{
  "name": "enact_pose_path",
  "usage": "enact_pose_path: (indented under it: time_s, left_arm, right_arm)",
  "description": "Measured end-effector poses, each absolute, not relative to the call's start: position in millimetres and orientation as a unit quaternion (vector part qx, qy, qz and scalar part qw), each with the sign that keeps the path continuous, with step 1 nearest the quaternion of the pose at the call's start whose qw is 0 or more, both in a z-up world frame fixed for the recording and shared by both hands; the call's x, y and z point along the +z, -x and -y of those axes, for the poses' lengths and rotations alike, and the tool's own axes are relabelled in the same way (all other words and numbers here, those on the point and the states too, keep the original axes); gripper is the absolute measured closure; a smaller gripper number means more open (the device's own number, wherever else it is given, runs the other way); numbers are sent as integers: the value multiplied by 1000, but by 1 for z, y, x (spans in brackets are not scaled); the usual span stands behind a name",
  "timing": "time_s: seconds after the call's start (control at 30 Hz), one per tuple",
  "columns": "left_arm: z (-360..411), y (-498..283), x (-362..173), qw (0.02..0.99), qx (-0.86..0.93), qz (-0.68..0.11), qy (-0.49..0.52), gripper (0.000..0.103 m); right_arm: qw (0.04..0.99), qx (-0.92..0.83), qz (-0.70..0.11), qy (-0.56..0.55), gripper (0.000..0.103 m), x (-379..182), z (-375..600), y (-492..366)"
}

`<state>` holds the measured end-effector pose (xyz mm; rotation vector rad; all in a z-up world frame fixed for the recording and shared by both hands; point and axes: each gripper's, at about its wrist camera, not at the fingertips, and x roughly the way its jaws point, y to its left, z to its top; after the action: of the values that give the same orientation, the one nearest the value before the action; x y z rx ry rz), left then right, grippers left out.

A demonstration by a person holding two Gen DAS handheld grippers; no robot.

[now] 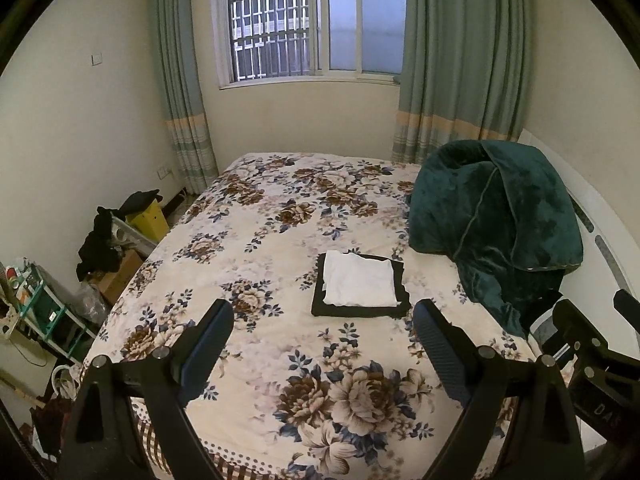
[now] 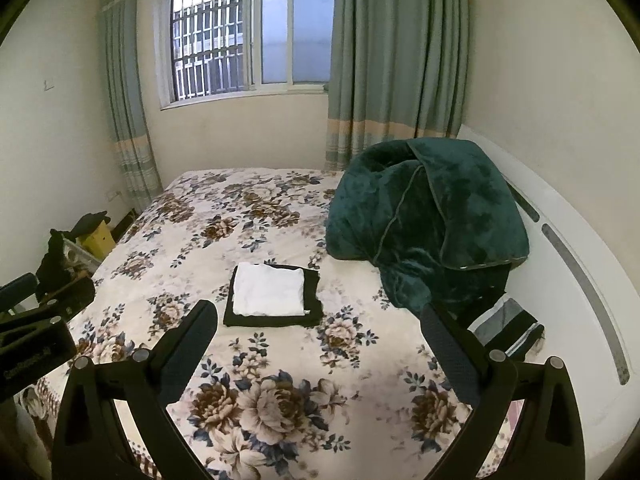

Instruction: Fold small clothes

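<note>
A folded white garment lies on top of a folded black garment in the middle of the floral bed. The same stack shows in the right wrist view, white piece on black piece. A striped grey, white and black cloth lies at the right bed edge under the green blanket. My left gripper is open and empty, held above the bed short of the stack. My right gripper is open and empty, also short of the stack.
A bunched dark green blanket sits on the right side of the bed against the white headboard. Boxes, dark clothes and a yellow bin crowd the floor on the left. A window and curtains stand behind the bed.
</note>
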<state>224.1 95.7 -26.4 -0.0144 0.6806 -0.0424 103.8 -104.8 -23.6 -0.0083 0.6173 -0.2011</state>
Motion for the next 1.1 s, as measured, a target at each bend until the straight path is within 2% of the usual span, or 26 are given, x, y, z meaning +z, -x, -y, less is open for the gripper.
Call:
enact_pose_path:
  time_s: [1.1]
  left_arm:
    - [-98,-225,-23,944,-5,-328,10,11]
  right_arm:
    - [951,-94,-295,1,0,-18,102,-111]
